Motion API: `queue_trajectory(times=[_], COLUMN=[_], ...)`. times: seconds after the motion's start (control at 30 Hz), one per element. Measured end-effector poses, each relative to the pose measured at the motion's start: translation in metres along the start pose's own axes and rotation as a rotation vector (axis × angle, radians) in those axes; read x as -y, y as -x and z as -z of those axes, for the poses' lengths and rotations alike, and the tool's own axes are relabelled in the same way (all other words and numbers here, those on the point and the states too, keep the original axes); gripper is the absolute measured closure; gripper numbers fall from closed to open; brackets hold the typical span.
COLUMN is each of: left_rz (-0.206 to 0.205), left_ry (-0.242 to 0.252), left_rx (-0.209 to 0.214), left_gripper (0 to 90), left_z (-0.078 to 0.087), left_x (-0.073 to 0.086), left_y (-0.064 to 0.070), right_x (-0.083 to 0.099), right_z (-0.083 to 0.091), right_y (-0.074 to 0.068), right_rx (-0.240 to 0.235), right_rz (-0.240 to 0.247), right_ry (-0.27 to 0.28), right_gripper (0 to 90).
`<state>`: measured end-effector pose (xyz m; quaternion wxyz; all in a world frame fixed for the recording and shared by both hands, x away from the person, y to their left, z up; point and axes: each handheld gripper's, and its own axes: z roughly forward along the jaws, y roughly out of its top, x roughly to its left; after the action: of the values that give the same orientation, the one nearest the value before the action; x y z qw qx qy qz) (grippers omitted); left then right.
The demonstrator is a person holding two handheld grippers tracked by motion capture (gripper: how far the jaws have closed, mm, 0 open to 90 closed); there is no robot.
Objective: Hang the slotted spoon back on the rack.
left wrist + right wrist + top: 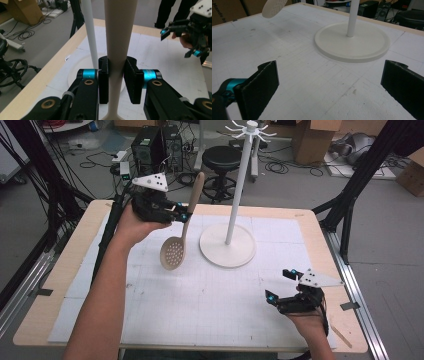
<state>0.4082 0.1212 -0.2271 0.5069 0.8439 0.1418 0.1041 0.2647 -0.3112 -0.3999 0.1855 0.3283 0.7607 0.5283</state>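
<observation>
Left tool (183, 215): jaws clamped on the handle of a slotted spoon (181, 234), held above the desk (75, 250) at its far left. Spoon: beige, long tapering handle, round perforated bowl. Long axis near upright, slightly tilted; handle end toward 12 o'clock, bowl toward 6 o'clock. White stand (231, 215) just beside it at 3 o'clock. Right tool (280, 285): jaws apart, empty, near right.

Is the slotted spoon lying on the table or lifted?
Lifted: the left tool clamps the slotted spoon by its handle, bowl hanging down above the table.
</observation>
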Motion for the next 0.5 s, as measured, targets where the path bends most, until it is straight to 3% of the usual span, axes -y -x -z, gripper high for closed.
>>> queue_trajectory(times=[0.2,0.5], left_rz=[0.004,0.016], left_ry=[-0.015,-0.004], left_rx=[-0.016,0.004], left_gripper=[75.0,75.0], left_z=[0.002,-0.007], left_x=[-0.026,-0.056], left_y=[-0.009,-0.024], right_x=[0.000,0.000], right_z=[0.000,-0.001], right_y=[0.000,0.001], right_rx=[-0.003,-0.003], right_rz=[-0.003,-0.002], right_ry=[-0.002,0.000], right_gripper=[0.2,0.2])
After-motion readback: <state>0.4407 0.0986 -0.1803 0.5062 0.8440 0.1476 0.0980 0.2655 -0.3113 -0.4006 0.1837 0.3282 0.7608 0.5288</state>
